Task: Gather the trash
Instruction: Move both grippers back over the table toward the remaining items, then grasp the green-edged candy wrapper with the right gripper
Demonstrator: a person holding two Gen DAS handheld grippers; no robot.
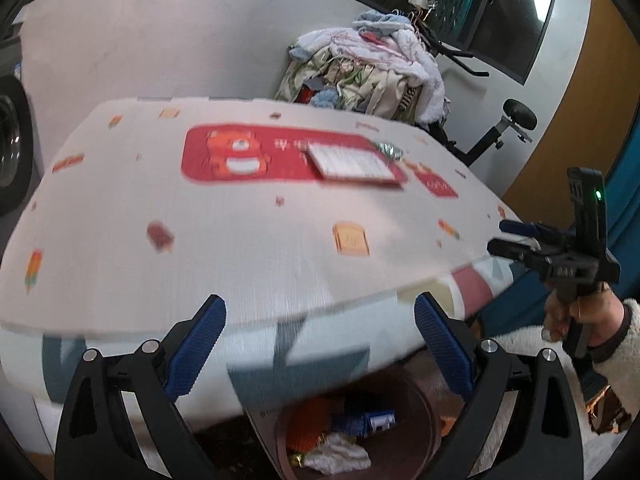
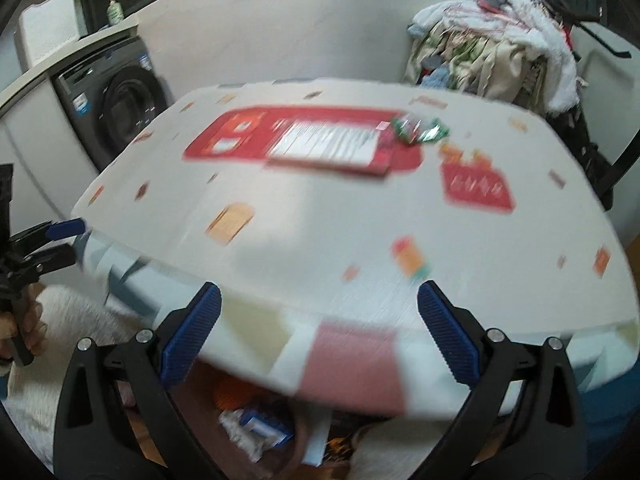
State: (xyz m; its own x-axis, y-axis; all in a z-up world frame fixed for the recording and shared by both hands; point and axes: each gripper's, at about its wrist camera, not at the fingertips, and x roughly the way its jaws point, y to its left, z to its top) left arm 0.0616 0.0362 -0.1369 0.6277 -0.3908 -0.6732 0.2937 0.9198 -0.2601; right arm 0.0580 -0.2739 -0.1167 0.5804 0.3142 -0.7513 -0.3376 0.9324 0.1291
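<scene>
A crumpled green and silver wrapper (image 2: 420,130) lies on the far right part of the table (image 2: 320,240), beside a flat white and red card (image 2: 332,146). It also shows in the left wrist view (image 1: 390,149), next to the card (image 1: 352,162). A brown trash bin (image 1: 416,412) stands on the floor under the table's near edge, holding orange, blue and white trash (image 1: 340,432). My left gripper (image 1: 320,344) is open and empty above the bin. My right gripper (image 2: 320,336) is open and empty at the table's near edge. Both views are blurred.
A patterned white cloth covers the table and hangs over its edge. A rack piled with clothes (image 1: 372,68) stands behind the table at the right. A washing machine (image 2: 116,108) stands at the left. An exercise bike (image 1: 504,128) is at the far right.
</scene>
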